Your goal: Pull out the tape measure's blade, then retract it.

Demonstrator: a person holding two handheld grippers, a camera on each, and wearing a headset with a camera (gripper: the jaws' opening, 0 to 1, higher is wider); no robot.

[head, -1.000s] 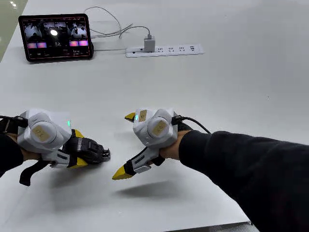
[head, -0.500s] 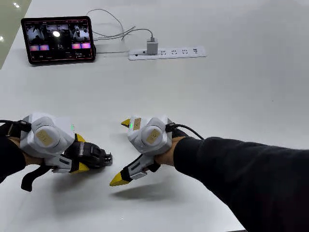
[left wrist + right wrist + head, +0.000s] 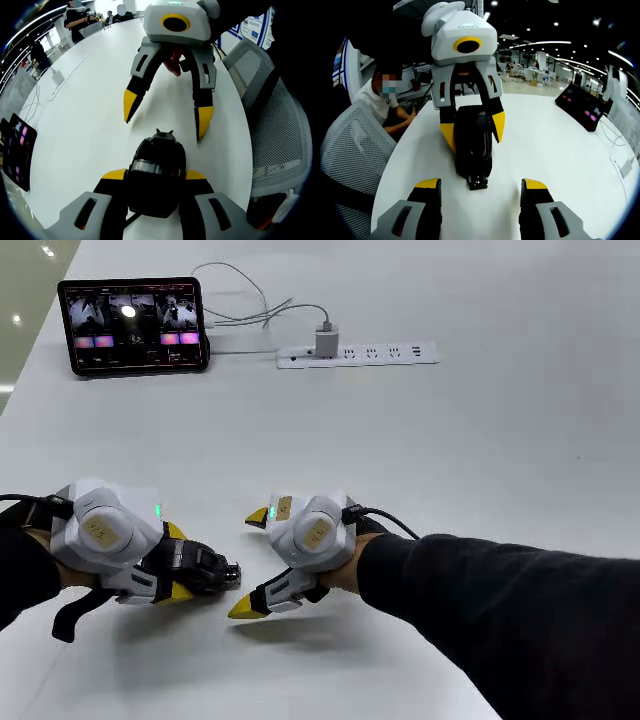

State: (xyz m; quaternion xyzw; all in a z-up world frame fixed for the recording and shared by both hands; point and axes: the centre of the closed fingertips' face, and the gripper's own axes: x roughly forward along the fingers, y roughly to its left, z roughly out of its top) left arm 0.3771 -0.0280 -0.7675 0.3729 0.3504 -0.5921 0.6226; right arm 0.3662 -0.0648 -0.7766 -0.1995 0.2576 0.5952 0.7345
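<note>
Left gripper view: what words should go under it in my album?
Left tongs clamp a black tape measure, its tip facing the open right tongs over a white table.

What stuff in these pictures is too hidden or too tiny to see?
- Sides of the tape measure: left gripper view, the left tool clamps over them.
- Screen of the tablet: head view, too small to read.
- The left sleeve: head view, cut off by the picture's edge.
</note>
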